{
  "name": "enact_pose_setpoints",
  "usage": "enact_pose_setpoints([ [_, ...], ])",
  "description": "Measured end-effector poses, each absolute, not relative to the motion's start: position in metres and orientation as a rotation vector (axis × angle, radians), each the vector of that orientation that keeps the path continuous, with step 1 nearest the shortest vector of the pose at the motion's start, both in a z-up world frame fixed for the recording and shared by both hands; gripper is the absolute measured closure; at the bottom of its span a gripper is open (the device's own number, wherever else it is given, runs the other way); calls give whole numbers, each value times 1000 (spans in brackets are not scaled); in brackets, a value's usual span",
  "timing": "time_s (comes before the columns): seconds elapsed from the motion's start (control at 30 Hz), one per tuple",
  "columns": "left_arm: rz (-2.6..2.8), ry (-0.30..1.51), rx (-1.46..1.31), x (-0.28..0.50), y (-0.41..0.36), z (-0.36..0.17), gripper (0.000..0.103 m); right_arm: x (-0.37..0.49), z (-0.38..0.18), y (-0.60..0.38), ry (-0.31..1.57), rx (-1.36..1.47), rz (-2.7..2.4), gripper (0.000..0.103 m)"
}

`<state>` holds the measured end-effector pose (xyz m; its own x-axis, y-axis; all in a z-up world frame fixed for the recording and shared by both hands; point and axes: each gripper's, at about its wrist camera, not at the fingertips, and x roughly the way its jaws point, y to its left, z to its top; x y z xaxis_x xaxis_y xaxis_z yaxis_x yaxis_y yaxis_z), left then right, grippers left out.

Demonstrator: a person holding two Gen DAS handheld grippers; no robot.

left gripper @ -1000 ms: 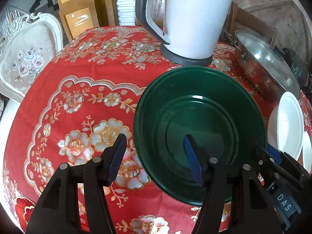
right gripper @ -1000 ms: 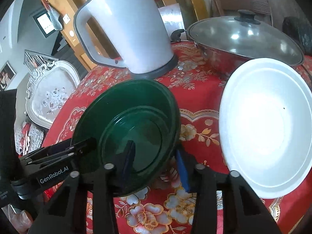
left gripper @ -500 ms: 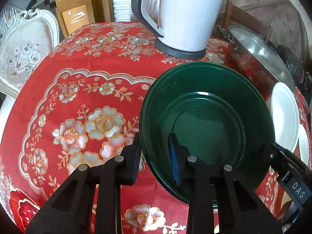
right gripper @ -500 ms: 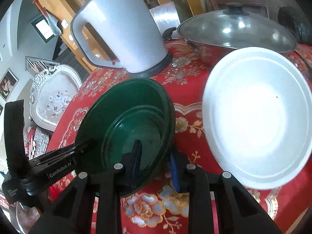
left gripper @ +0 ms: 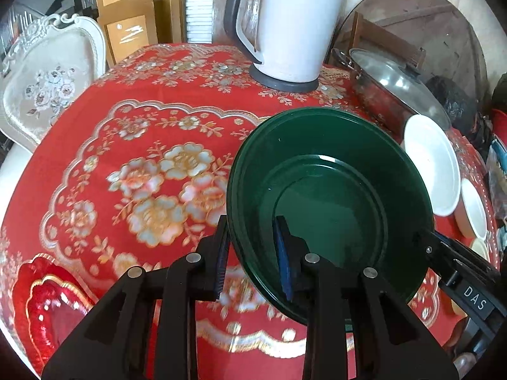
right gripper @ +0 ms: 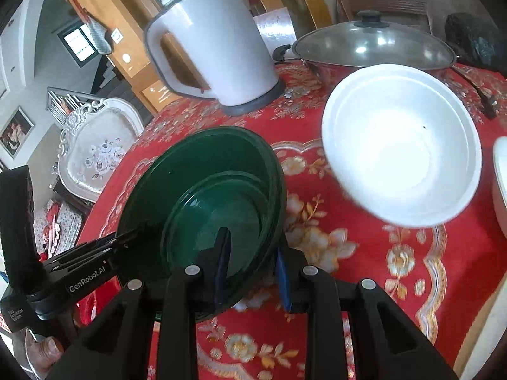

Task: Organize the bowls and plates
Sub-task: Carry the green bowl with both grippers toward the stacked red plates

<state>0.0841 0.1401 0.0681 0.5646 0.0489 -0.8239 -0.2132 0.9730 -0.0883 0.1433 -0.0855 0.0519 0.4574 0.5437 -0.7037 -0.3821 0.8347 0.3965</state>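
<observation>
A dark green bowl [left gripper: 329, 209] is held tilted over the red flowered tablecloth [left gripper: 133, 145]. My left gripper [left gripper: 252, 256] is shut on its near left rim, one finger outside and one inside. My right gripper [right gripper: 250, 269] is shut on the near right rim of the same green bowl [right gripper: 202, 190]. Each gripper also shows in the other's view, the right gripper [left gripper: 459, 285] at the bowl's right and the left gripper [right gripper: 85, 272] at its left. A large white bowl [right gripper: 402, 145] sits to the right of the green one.
A white kettle [left gripper: 294, 25] stands at the back of the table, with a lidded steel wok [right gripper: 370, 44] to its right. Smaller white bowls [left gripper: 473, 209] lie at the far right. A red dish [left gripper: 54, 304] sits near left. A white chair [left gripper: 47, 85] stands beyond the table's left edge.
The left gripper's jaws, wide apart around the bowl's rim a second ago, have shut on it; the right's have tightened. Both have drawn the bowl back from the kettle toward the near side.
</observation>
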Motion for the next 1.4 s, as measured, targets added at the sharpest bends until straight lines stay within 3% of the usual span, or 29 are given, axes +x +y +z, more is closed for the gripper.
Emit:
enact_pose_setpoints([
  [1.4,336,778,-268,-106,229,108,76,28,79,18,868,64,804,73],
])
